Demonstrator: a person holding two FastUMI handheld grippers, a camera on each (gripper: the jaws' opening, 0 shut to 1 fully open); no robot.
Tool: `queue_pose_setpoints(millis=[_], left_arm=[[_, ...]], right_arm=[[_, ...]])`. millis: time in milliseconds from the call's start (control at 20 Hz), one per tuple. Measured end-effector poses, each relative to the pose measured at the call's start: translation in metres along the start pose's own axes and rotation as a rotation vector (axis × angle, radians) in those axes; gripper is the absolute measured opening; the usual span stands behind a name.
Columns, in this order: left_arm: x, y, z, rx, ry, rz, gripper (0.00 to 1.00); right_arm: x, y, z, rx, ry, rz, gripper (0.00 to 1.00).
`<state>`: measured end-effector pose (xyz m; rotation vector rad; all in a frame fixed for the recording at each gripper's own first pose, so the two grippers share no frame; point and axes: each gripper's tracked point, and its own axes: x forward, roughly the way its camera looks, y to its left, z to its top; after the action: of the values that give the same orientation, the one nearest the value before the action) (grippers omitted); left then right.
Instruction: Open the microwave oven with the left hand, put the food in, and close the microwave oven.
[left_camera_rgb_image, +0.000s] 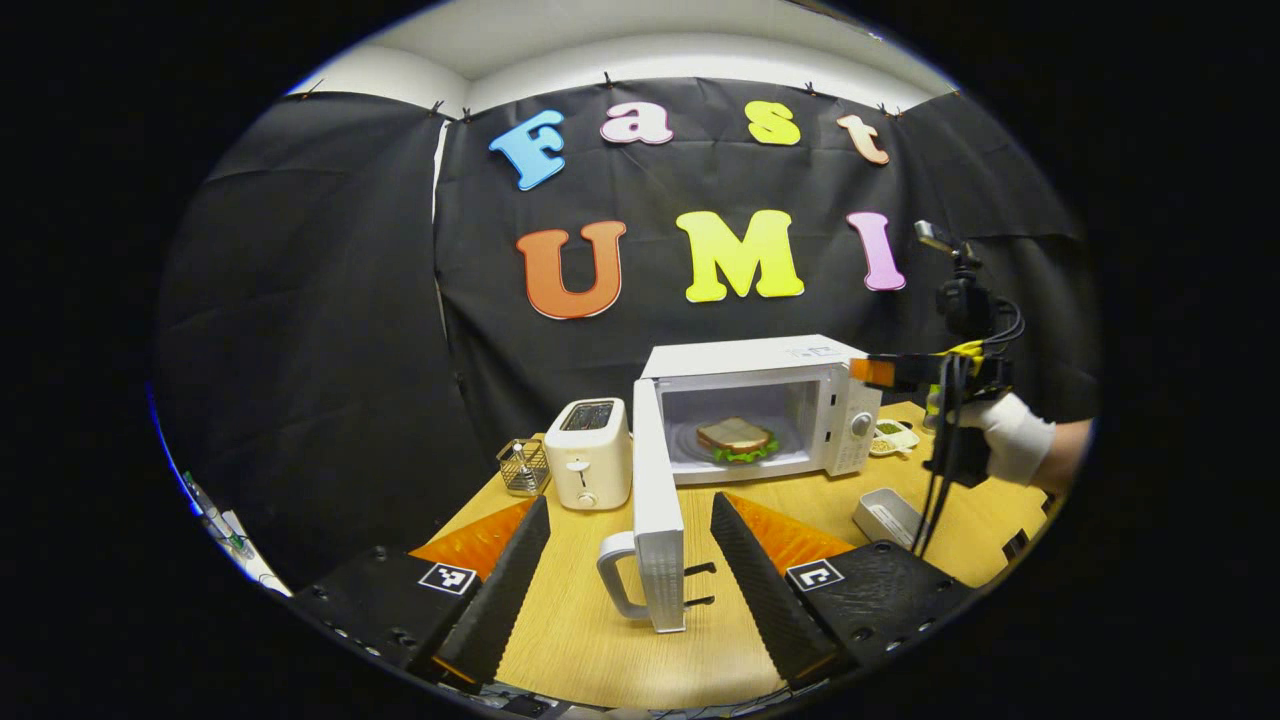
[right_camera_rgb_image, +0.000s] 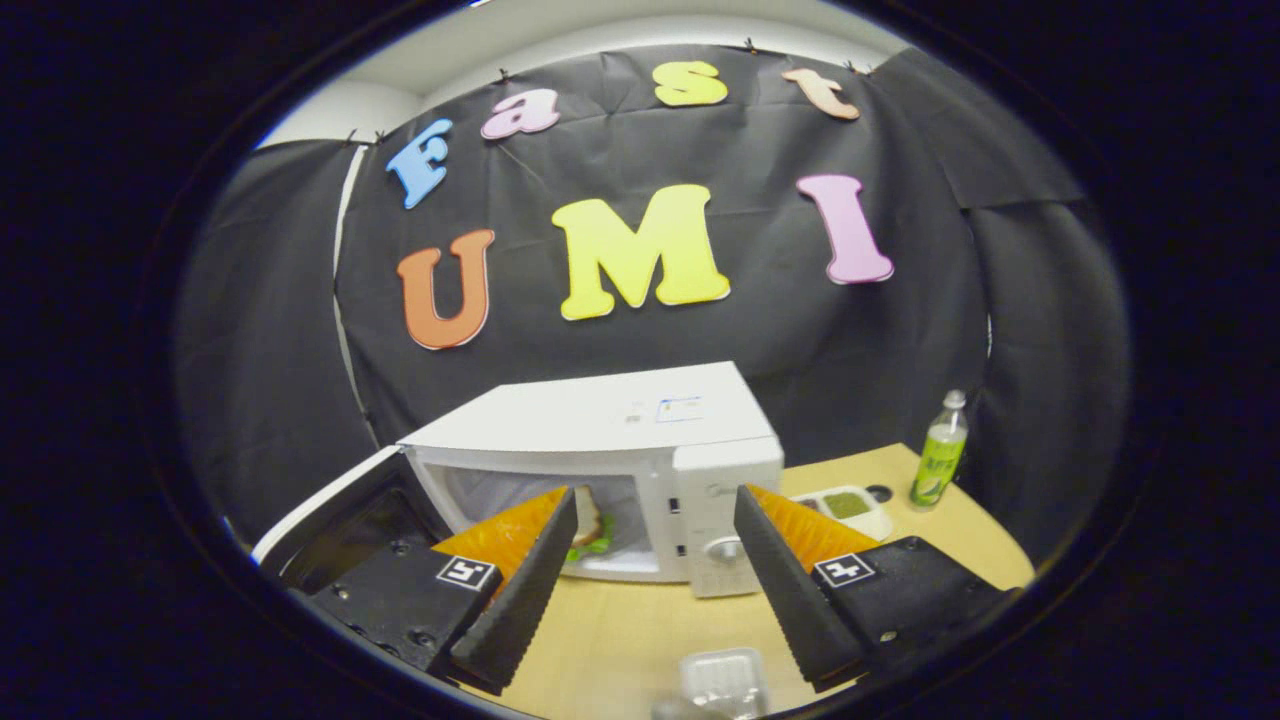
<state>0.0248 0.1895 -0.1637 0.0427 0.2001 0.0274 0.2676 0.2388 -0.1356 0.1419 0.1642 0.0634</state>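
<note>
Microwave oven: door open, sandwich inside.
Surface: light wood, toaster beside the oven.
Room: black cloth wall.
Left gripper: fingers apart, empty.
Right gripper: fingers apart, empty.

A white microwave oven stands ahead of the left gripper, its door swung fully open, edge-on between the spread fingers; inside, on the turntable, lies a sandwich of brown bread and green lettuce; the door's handle faces left.

White toaster, wire basket beside it; green bottle; white tray, possibly empty.
</note>
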Motion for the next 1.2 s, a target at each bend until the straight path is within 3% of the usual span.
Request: queue_pose_setpoints(millis=[100,150,200,250,300,350,500,550,600,700,800,850,900,1000,1050,1150,1200], left_arm=[[-0.002,-0.002,0.005,0.003,-0.007,-0.012,0.97],[-0.004,-0.002,0.007,0.011,-0.014,-0.015,0.97],[-0.004,-0.003,0.009,0.014,-0.023,-0.022,0.96],[-0.001,-0.003,0.011,0.017,-0.032,-0.025,0.89],[0.003,-0.001,0.013,0.02,-0.038,-0.021,0.92],[0.007,0.001,0.014,0.017,-0.04,-0.017,0.89],[0.015,0.005,0.015,-0.007,-0.05,-0.026,0.65],[0.017,0.004,0.013,-0.025,-0.052,-0.049,0.64],[0.019,0.002,0.012,-0.046,-0.055,-0.074,0.73],[0.025,0.021,0.005,-0.059,-0.051,-0.031,0.27],[0.03,0.043,-0.005,-0.03,-0.056,0.034,0.01],[0.035,0.048,-0.012,-0.023,-0.051,0.041,0.02],[0.041,0.049,-0.021,-0.026,-0.038,0.036,0.0],[0.049,0.054,-0.042,-0.035,-0.009,0.028,0.0],[0.053,0.055,-0.052,-0.033,0.004,0.025,0.0],[0.062,0.055,-0.074,-0.046,0.044,0.026,0.0],[0.065,0.053,-0.078,-0.052,0.048,0.023,0.0]], right_arm=[[-0.03,-0.034,0.016,-0.047,0.007,-0.039,0.92],[-0.045,-0.05,0.024,-0.068,0.009,-0.053,1.0],[-0.062,-0.06,0.03,-0.087,0.004,-0.07,1.0],[-0.077,-0.072,0.038,-0.099,-0.004,-0.082,0.91],[-0.091,-0.084,0.042,-0.108,-0.006,-0.1,0.91],[-0.102,-0.094,0.046,-0.11,0.001,-0.112,0.91],[-0.13,-0.117,0.056,-0.117,-0.004,-0.155,0.92],[-0.137,-0.119,0.06,-0.114,-0.008,-0.16,1.0],[-0.141,-0.121,0.06,-0.11,-0.006,-0.163,0.92],[-0.148,-0.121,0.058,-0.098,0.01,-0.168,0.92],[-0.153,-0.116,0.059,-0.085,0.016,-0.161,0.92],[-0.154,-0.114,0.059,-0.088,0.023,-0.158,1.0],[-0.155,-0.114,0.059,-0.092,0.028,-0.157,0.92],[-0.156,-0.113,0.061,-0.091,0.037,-0.156,0.92],[-0.157,-0.112,0.062,-0.085,0.042,-0.154,1.0],[-0.16,-0.114,0.06,-0.056,0.055,-0.15,1.0],[-0.164,-0.114,0.057,-0.044,0.062,-0.152,0.92]])
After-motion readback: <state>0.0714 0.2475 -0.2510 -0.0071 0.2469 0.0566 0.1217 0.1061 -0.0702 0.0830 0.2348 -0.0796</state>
